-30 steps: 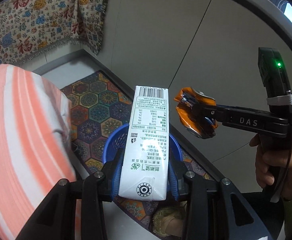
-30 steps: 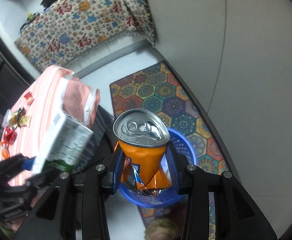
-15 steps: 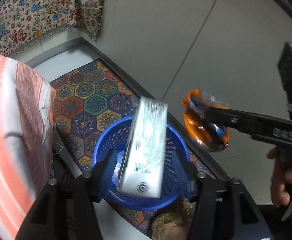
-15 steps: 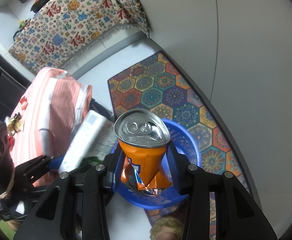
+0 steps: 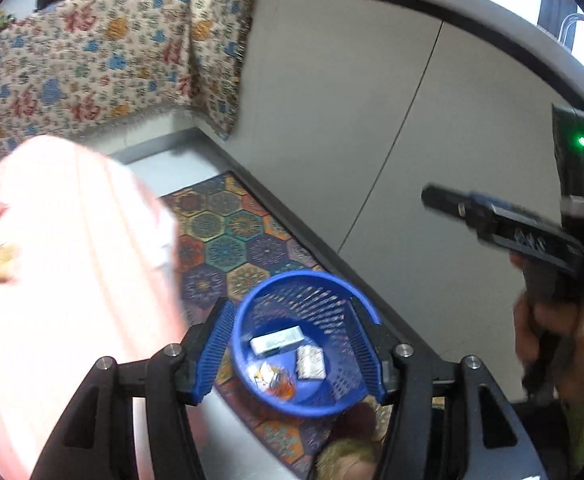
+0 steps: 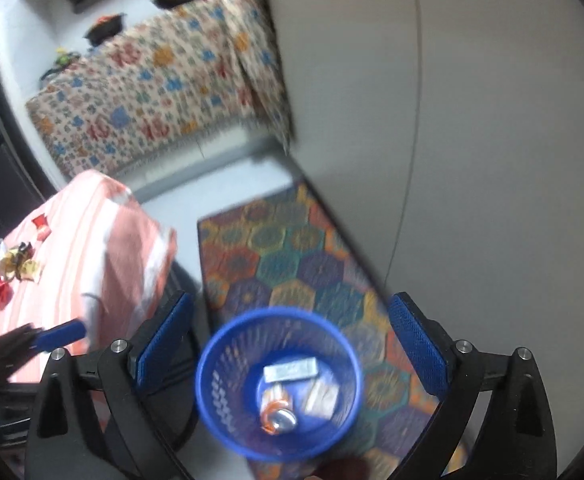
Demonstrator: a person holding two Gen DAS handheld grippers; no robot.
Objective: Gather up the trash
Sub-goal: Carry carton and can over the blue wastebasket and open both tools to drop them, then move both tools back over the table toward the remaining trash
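The bench draped in a pink-and-white striped cloth [image 6: 91, 248] lies off to the left of both pairs of jaws, and small red and yellow wrappers [image 6: 11, 268] are scattered on its top, so by my reading part of the collecting is left to do. The round blue plastic mesh basket [image 5: 304, 344] stands on the floor at the edge of a hexagon-patterned rug [image 5: 231, 240], straight ahead of and below the left gripper [image 5: 296, 344], framed between its jaws, and likewise below and ahead of the right gripper [image 6: 292, 348]. Both grippers are empty: the left jaws stand partly spread with nothing between the pads, and the right jaws have just been opening and now stand spread wide with only the basket seen beyond them. In the basket bottom lie the white rectangular milk carton [image 5: 277, 339], flat on its side with its long axis running across the jaw gap, tipped slightly up at the right end; the crushed orange drink can [image 6: 277, 410], nearer the cameras, its silver top facing up toward the right wrist view; and a small pale packet [image 5: 310, 362] just right of the can. Carton and can look done.
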